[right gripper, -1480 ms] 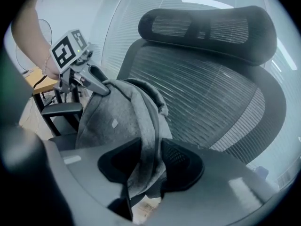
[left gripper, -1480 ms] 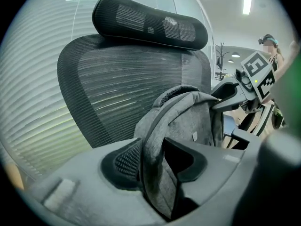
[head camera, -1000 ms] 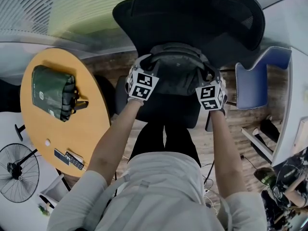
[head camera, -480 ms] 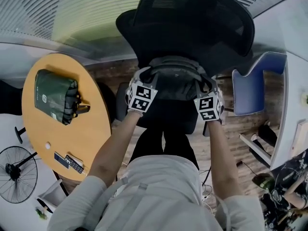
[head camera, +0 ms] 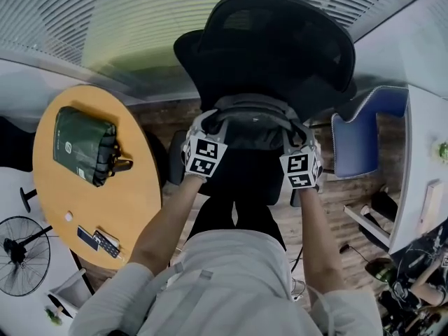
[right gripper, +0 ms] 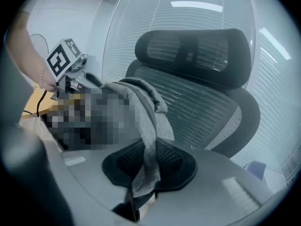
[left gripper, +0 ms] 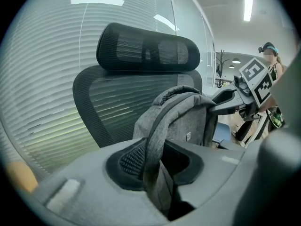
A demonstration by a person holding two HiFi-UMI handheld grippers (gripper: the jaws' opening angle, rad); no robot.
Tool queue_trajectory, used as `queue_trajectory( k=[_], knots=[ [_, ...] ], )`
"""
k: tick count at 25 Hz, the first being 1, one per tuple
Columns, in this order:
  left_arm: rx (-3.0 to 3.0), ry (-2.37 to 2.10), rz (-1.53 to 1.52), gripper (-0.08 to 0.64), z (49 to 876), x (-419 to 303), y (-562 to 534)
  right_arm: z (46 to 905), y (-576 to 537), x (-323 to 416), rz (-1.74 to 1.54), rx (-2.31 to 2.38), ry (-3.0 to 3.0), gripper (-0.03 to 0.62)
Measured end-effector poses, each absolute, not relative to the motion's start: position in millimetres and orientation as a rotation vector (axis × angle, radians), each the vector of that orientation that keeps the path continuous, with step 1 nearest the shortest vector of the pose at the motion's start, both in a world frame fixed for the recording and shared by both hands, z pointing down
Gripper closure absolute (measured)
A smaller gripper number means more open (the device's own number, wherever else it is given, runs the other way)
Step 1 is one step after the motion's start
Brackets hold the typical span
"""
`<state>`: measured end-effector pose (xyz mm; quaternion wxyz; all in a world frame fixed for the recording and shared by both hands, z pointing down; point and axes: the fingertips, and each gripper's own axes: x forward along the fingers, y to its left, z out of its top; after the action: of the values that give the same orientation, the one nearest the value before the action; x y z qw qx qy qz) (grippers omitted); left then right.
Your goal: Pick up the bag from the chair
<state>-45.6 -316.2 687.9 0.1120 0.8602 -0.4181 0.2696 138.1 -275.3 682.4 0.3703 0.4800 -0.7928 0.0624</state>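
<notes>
Bag of grey woven fabric point(head camera: 253, 121) hung crosswise, long axis side to side, before the black mesh chair point(head camera: 280, 47), straps point(left gripper: 153, 159) pinched in the just-closed fingers point(left gripper: 84, 182) of left gripper point(head camera: 213, 120) and right gripper point(head camera: 297, 128).

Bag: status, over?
Left tool and right tool have just been closing, each clamped on a bag strap. Bag upright in front of chair back. Nothing blocking.
</notes>
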Motion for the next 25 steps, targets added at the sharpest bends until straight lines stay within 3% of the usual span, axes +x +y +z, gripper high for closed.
queue_trajectory(
  k=[25],
  knots=[
    [2.592, -1.308, 0.674, 0.476, 552.8, -43.8, -287.5, 552.7, -259.4, 139.2, 0.068, 1.313, -2.104, 0.529]
  ],
)
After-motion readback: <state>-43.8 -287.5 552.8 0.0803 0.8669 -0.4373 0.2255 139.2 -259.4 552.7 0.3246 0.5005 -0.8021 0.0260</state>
